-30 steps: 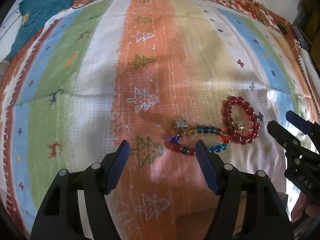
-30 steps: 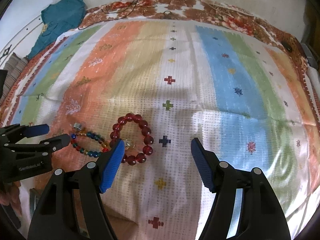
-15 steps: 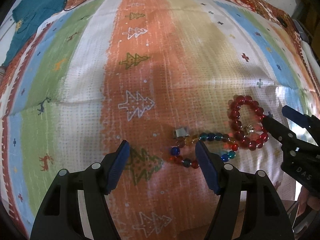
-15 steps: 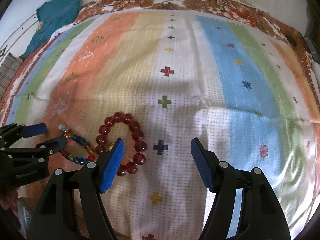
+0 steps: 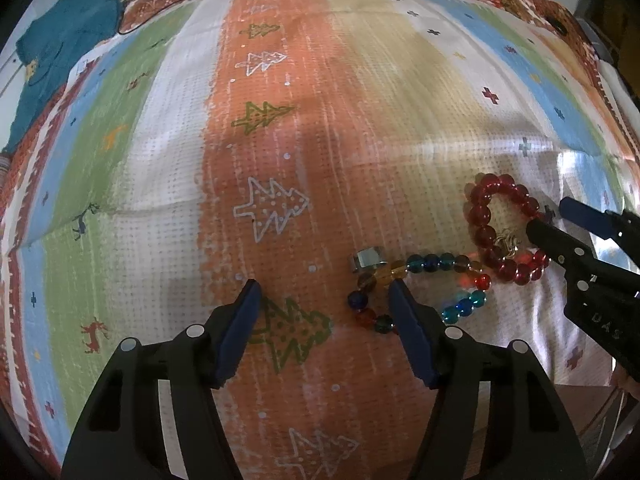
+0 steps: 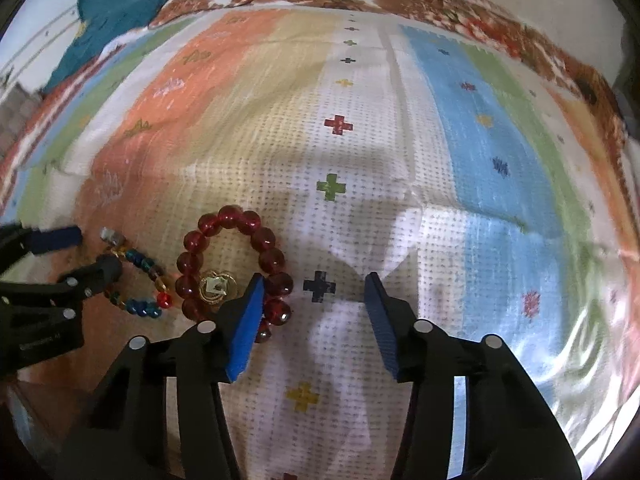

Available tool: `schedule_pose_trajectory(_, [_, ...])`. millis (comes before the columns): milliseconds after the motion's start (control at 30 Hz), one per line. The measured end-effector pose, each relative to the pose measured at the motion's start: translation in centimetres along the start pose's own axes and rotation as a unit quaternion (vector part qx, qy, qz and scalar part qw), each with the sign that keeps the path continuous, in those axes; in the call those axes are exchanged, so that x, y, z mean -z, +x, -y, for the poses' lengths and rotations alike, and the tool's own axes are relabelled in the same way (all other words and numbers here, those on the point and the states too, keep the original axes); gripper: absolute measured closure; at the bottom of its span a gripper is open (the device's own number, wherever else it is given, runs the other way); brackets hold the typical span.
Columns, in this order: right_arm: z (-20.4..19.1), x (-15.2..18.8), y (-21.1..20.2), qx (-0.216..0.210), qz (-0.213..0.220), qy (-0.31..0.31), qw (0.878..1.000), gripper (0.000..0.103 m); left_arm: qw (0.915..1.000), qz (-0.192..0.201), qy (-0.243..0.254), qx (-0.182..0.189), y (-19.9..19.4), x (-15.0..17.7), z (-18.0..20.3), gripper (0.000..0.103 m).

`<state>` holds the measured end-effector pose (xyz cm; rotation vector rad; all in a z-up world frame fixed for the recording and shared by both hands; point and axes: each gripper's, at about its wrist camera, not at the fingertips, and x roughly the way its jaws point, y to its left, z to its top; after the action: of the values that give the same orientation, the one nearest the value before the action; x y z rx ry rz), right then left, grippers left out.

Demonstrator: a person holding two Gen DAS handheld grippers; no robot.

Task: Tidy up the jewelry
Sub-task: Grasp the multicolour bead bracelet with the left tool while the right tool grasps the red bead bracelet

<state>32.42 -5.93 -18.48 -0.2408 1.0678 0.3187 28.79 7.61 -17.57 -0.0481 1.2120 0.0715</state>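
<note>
**Two bracelets, two grippers: go slow on the pinch**

So both bracelets are lying on the striped cloth (image 5: pixel 280 140), touching each other. In the left wrist view the multicolour bead bracelet (image 5: pixel 424 292) sits lower centre-right, with a little silver charm (image 5: pixel 366 258) at its upper left end, and the red bead bracelet (image 5: pixel 504 228) is just right of it. In the right wrist view the red one is lower left of centre.

The left gripper (image 5: pixel 324 312) has its jaws wide open and holding nothing; its right-hand finger covers part of the multicolour loop. The right gripper (image 6: pixel 314 312) is also wide open and empty, its left-hand finger over the red beads near the gold charm (image 6: pixel 216 286).

My take: each gripper looks lined up on its own bracelet. Beads roll, so I'd straddle one strand of the loop, not the whole ring, press down into the cloth, then close. Since they touch, lifting one may drag the other, so pull apart sideways first.
</note>
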Motion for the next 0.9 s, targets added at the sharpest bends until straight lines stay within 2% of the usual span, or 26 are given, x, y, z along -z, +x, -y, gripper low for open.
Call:
schedule_pose_trajectory(67, [-0.1, 0.1, -0.1, -0.005, -0.001, -0.001, 1.000, 0.065, 1.0000, 0.004, 0.008, -0.004, 0.0, 0.2, 0.3, 0.049])
schedule_pose_trajectory(200, [0.3, 0.1, -0.1, -0.012, -0.009, 0.005, 1.000, 0.088, 0.9999, 0.000, 0.007, -0.008, -0.2, 0.3, 0.2, 0.073])
schedule_pose_trajectory(233, [0.4, 0.1, -0.1, -0.015, -0.011, 0.006, 1.000, 0.089, 0.9999, -0.001, 0.005, -0.009, -0.2, 0.4, 0.1, 0.080])
schedule_pose_trajectory(367, [0.3, 0.3, -0.6, -0.012, -0.011, 0.002, 1.000, 0.089, 0.9999, -0.006, 0.000, -0.013, -0.4, 0.4, -0.4, 0.092])
schedule_pose_trajectory(633, [0.1, 0.5, -2.9, -0.007, 0.007, -0.007, 1.000, 0.089, 0.9996, -0.007, -0.029, 0.000, -1.5, 0.9, -1.0, 0.093])
schedule_pose_trajectory(900, [-0.7, 0.3, -5.6, -0.017, 0.033, -0.013, 0.999, 0.089, 0.9987, 0.011, -0.046, 0.018, -4.1, 1.4, -0.5, 0.093])
